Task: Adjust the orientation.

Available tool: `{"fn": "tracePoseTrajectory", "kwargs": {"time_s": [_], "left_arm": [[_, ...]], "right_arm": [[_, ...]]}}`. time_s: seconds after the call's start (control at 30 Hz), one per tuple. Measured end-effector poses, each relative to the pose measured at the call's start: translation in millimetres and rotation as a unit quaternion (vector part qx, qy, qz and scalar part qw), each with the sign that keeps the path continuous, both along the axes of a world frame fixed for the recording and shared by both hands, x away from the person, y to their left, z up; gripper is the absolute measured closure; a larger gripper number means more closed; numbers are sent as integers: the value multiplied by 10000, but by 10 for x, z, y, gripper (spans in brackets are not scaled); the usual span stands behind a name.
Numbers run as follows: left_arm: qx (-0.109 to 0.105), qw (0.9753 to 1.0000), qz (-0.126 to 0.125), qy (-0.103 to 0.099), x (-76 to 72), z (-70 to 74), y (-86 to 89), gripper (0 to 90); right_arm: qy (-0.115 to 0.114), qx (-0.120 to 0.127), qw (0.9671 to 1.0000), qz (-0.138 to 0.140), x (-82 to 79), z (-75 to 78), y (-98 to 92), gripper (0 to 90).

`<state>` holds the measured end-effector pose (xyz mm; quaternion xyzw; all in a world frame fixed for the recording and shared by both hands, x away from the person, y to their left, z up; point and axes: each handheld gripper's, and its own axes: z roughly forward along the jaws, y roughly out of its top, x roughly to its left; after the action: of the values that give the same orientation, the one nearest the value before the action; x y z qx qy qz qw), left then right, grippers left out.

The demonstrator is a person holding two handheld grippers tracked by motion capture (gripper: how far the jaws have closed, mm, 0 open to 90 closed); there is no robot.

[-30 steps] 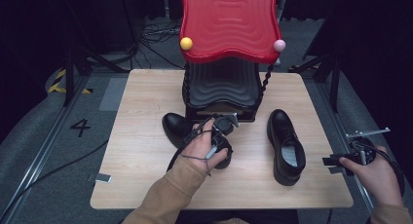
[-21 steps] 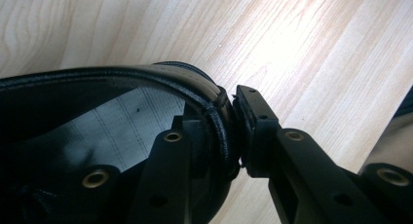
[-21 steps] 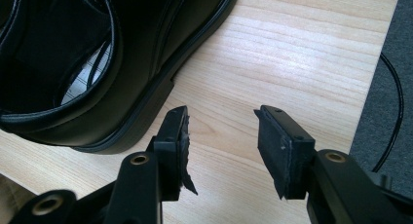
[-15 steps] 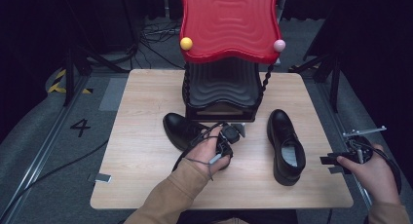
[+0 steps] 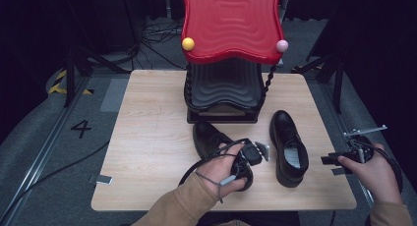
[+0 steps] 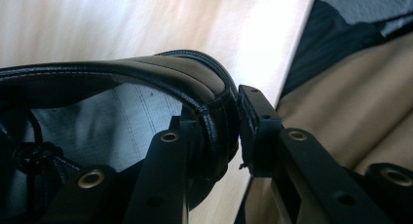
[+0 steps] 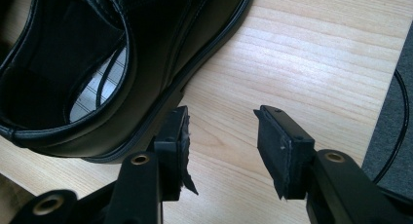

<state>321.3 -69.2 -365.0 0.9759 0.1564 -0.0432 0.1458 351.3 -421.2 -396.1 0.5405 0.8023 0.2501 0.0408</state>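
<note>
Two black leather shoes lie on the wooden table (image 5: 147, 137). The left shoe (image 5: 209, 137) points its toe away from me, and my left gripper (image 5: 246, 159) is shut on it at the heel. In the left gripper view, the padded heel collar (image 6: 195, 73) sits pinched between the jaws of the left gripper (image 6: 219, 121), one jaw inside the shoe and one outside. The right shoe (image 5: 287, 147) rests alone. My right gripper (image 5: 327, 160) hovers off that shoe's right side near the table edge. In the right gripper view this gripper (image 7: 221, 131) is open over bare wood, just beside the shoe's sole (image 7: 160, 112).
A rack with a red wavy top (image 5: 231, 24) and black wavy shelves (image 5: 223, 91) stands at the back middle of the table, just behind the left shoe's toe. A yellow ball (image 5: 188, 43) and a pink ball (image 5: 281, 45) stick out at its corners. Cables cross the floor beyond.
My left hand has slid toward me and to the right along the left shoe to its heel, and the shoe has shifted slightly right. The right gripper has hardly moved.
</note>
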Motion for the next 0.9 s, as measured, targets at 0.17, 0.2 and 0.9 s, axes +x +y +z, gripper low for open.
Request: {"fn": "tracePoseTrajectory", "kwargs": {"time_s": [0.17,0.2,0.9], "left_arm": [[121,9991,-400,-42,-7,-128,-147,745],[161,9987,-483,-68,-9,-143,-166,745],[-160,9994,137,283,124,-333,-201,599]], "right_arm": [[27,-15,10000,-32,-25,-16,-15,556],[47,-12,10000,-35,-30,-18,-21,556],[62,-44,9999,124,46,-41,96,550]]}}
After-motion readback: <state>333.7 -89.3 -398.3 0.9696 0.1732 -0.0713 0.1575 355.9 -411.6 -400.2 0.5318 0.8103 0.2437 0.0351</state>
